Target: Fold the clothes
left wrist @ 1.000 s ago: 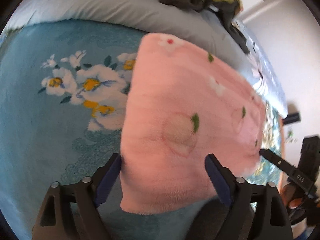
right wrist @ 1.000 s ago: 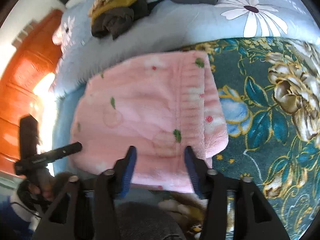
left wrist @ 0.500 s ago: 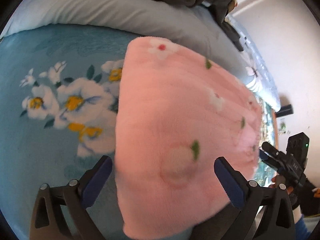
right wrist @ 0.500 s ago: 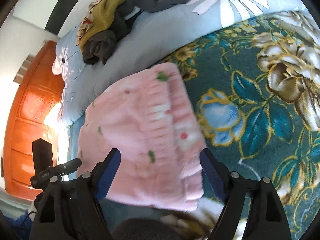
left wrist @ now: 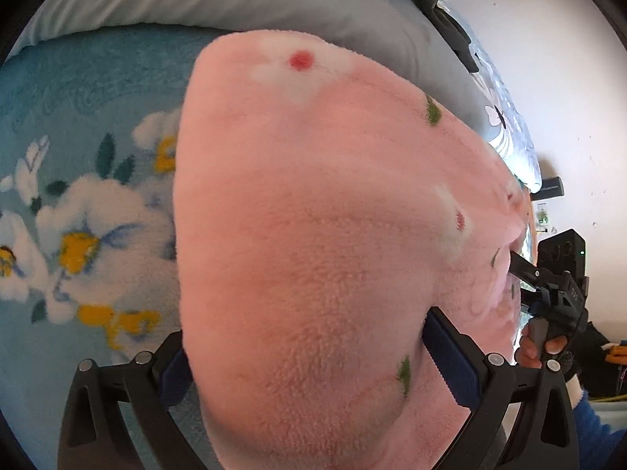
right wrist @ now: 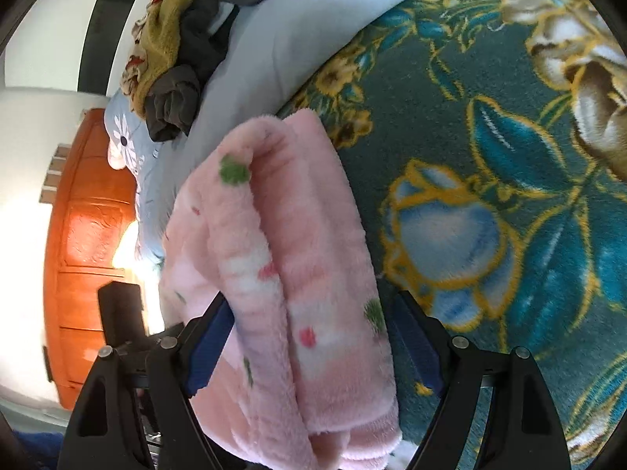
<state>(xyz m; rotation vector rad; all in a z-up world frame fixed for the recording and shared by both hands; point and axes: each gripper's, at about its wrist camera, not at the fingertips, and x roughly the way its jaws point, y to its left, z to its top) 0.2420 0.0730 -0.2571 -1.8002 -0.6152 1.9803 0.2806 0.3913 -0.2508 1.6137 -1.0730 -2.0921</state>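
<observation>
Both hand-held grippers, left (left wrist: pixel 309 356) and right (right wrist: pixel 313 346), stand wide apart around the pink cloth (left wrist: pixel 325 235); a clothes pile (right wrist: pixel 172 58) lies beyond on the bed (right wrist: pixel 509 149).

The pink garment (left wrist: pixel 321 258) is thick, fuzzy fleece with a matt nap. The bed's floral blanket (right wrist: pixel 490 164) is plush pile, the grey quilt (right wrist: pixel 274 51) smoother woven cloth. The claws' fingers (right wrist: pixel 486 399) are matt black plastic with blue pads. The door (right wrist: pixel 82 235) is glossy orange wood.

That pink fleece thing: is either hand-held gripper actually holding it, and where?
Neither. The fleece lies between both sets of open jaws, left and right, ungripped.
</observation>
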